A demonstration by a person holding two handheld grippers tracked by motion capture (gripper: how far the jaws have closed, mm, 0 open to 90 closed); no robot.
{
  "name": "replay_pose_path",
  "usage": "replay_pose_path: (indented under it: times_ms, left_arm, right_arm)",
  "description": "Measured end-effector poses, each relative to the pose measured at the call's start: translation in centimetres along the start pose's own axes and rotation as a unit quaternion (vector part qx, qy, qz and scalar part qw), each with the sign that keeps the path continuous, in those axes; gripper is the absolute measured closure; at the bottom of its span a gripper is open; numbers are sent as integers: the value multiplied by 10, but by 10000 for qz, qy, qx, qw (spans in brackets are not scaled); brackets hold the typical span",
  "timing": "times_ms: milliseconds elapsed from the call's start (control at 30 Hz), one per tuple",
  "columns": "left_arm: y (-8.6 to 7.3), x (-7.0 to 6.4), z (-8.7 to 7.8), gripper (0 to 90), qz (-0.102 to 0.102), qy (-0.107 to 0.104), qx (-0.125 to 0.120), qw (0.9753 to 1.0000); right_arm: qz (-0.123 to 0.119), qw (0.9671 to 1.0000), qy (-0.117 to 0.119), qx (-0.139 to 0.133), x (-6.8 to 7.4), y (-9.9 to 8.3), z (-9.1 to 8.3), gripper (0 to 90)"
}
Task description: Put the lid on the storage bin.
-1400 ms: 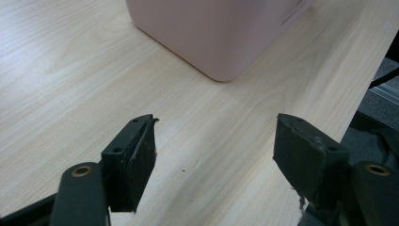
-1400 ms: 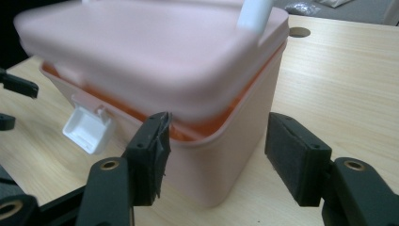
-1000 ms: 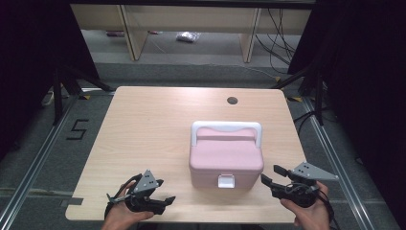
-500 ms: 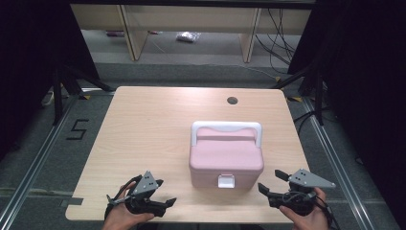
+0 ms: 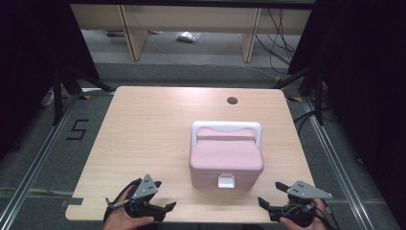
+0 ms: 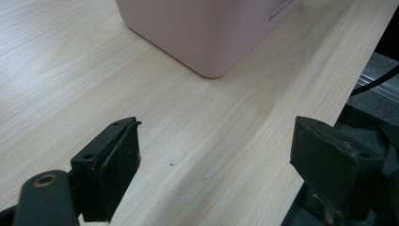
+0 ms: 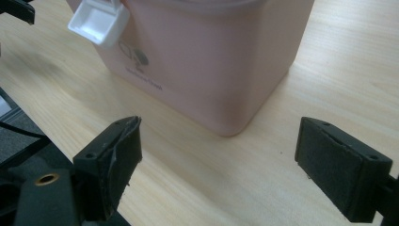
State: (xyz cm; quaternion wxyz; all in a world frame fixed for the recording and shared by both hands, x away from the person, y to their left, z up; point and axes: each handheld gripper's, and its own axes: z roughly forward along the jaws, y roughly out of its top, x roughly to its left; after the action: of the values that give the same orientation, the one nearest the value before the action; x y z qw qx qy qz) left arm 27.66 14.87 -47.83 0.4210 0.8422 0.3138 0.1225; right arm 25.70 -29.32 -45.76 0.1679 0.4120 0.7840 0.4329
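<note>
A pink box (image 5: 226,160) with a white handle (image 5: 226,128) and white latch (image 5: 226,181) sits shut on the desk (image 5: 143,129), contents hidden. Left tongs (image 5: 160,207) and right tongs (image 5: 266,205) flank it, both spread and empty.

A black numeral 5 (image 5: 76,130) is marked on the grey floor (image 5: 43,158) left of the counter (image 5: 153,124). The pink box (image 7: 211,61) carries a small dark logo with a line of print (image 7: 141,77) beneath it on its front wall under the white latch (image 7: 99,23), too small and blurred to read.

Left hand-held gripper (image 5: 163,207) jaws spread, right hand-held gripper (image 5: 268,205) likewise, both low
</note>
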Motion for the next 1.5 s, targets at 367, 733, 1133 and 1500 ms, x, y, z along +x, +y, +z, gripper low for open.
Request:
replay_pose_path:
  times_ms: [367, 733, 1133, 1500]
  left_arm:
    - [-11, -6, 2, 161, 192, -22, 213, 9996]
    - [-12, -13, 0, 163, 309, -12, 305, 9991]
    - [-16, -23, 3, 164, 657, -26, 452, 9968]
    - [-17, -25, 3, 164, 633, 0, 372, 9973]
  right_arm:
    - [88, 9997, -16, 238, 7, -12, 2, 165]
    - [29, 9987, -13, 514, 13, -26, -1, 168]
    - [-101, 9979, 19, 643, 24, -31, 1, 166]
    - [-54, 9979, 61, 640, 31, -31, -1, 166]
